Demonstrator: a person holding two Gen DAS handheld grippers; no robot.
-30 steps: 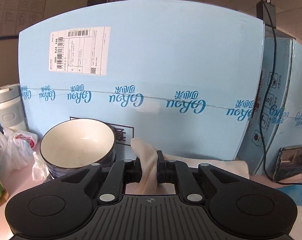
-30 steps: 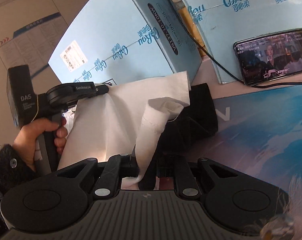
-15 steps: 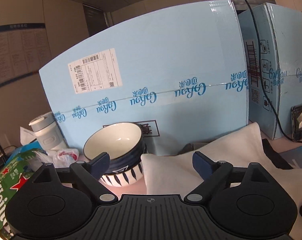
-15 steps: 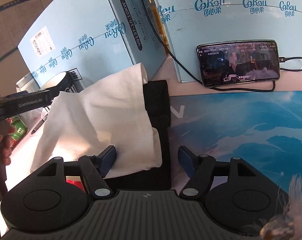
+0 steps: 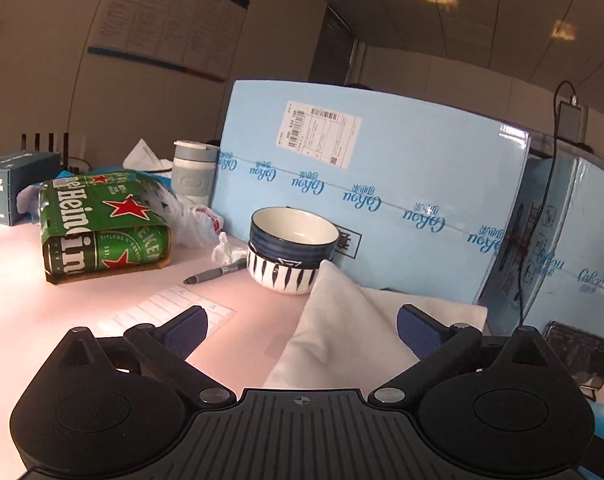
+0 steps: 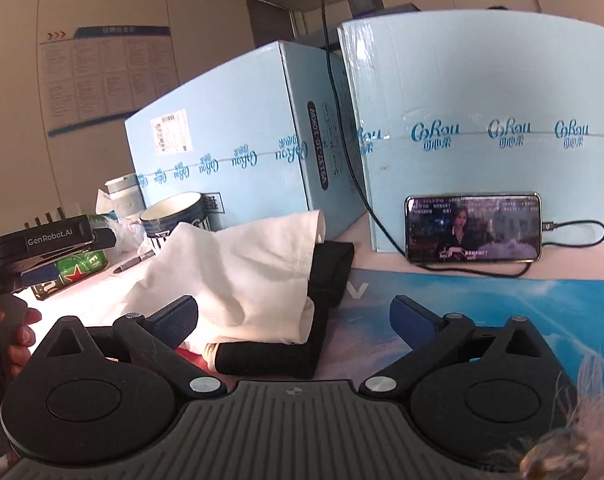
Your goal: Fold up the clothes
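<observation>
Both the left gripper (image 5: pixel 300 330) and right gripper (image 6: pixel 294 316) hover level, jaws spread, over the white garment (image 6: pixel 238 264), its underside hidden

Both grippers let go of the white garment (image 6: pixel 242 276). The left gripper (image 5: pixel 301 326), a second ago clamped on a fold of it close to the bowl (image 5: pixel 292 249), now has its jaws spread and sits farther back from the bowl. The right gripper (image 6: pixel 293 316) also stands wide, and the garment lies draped over the black garment (image 6: pixel 322 304) beside the bowl.
</observation>
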